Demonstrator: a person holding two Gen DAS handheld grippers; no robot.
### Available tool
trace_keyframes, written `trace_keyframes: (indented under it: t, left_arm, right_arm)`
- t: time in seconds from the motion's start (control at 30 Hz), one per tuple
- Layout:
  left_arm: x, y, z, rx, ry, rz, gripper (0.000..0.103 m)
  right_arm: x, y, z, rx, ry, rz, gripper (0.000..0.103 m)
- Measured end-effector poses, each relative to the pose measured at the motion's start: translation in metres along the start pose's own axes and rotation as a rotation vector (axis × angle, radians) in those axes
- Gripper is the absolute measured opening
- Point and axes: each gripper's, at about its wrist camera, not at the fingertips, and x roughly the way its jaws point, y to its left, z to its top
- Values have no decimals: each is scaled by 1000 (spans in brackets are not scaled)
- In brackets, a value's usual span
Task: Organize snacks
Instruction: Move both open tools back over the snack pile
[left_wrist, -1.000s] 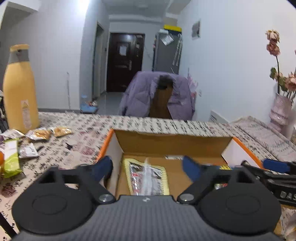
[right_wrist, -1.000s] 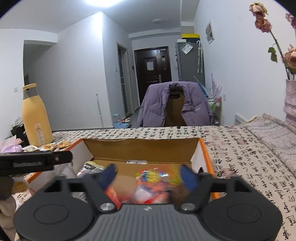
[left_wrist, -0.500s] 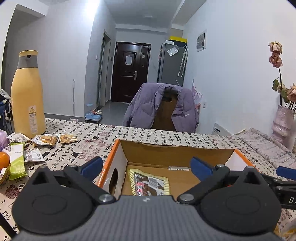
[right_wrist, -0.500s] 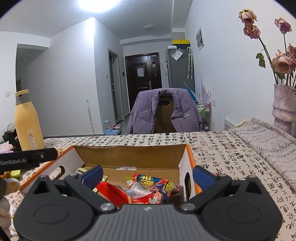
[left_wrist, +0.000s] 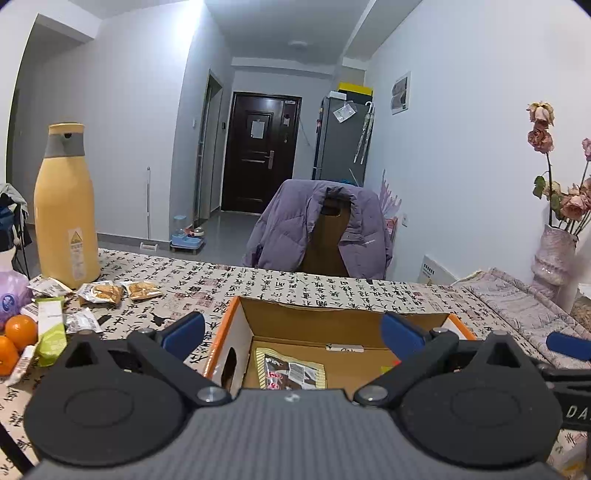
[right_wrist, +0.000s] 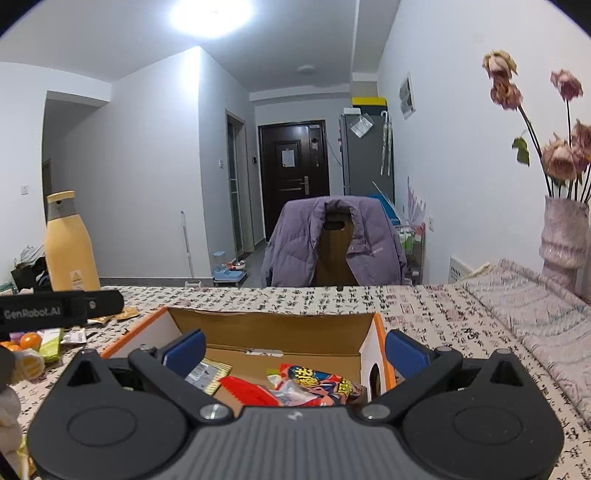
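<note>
At the far left of the worktop (left_wrist: 332, 291), two oranges (left_wrist: 16, 338) lay beside a green packet (left_wrist: 51, 332). Behind them stood a tall yellow bottle (left_wrist: 66, 206), upright, with several small snack packets (left_wrist: 101, 293) near its base.

The left hand-held gripper (left_wrist: 293, 330) was held above the near left side of an open cardboard box (left_wrist: 332, 317). Its blue-padded fingers (left_wrist: 184, 332) stood wide apart with nothing between them; one pad sat outside the box's left wall, the other over its interior. A dark snack packet with a yellow border (left_wrist: 291, 373) lay flat on the box floor, in the left part.

The right hand-held gripper (right_wrist: 293, 349) was likewise spread open and empty, above the near right side of the same box (right_wrist: 273, 325). Below it, in the right part of the box, lay a red packet (right_wrist: 251, 393) touching a multicoloured packet (right_wrist: 317, 380).

Beyond the worktop, a purple jacket (right_wrist: 332, 236) hung over a chair. At the far right stood a vase of dried roses (right_wrist: 563, 236).
</note>
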Motion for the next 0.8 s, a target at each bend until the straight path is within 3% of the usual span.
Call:
trace_keyframes:
  t: [0.33,0.8]
  left_arm:
    - [-46,11,-14,16,6,2,103]
    - [-99,33,-58,48,63,-18,103]
  right_arm:
    - [-47,11,-8,-37,12,4,103]
    - [-97,21,-51,-58,75,17,103]
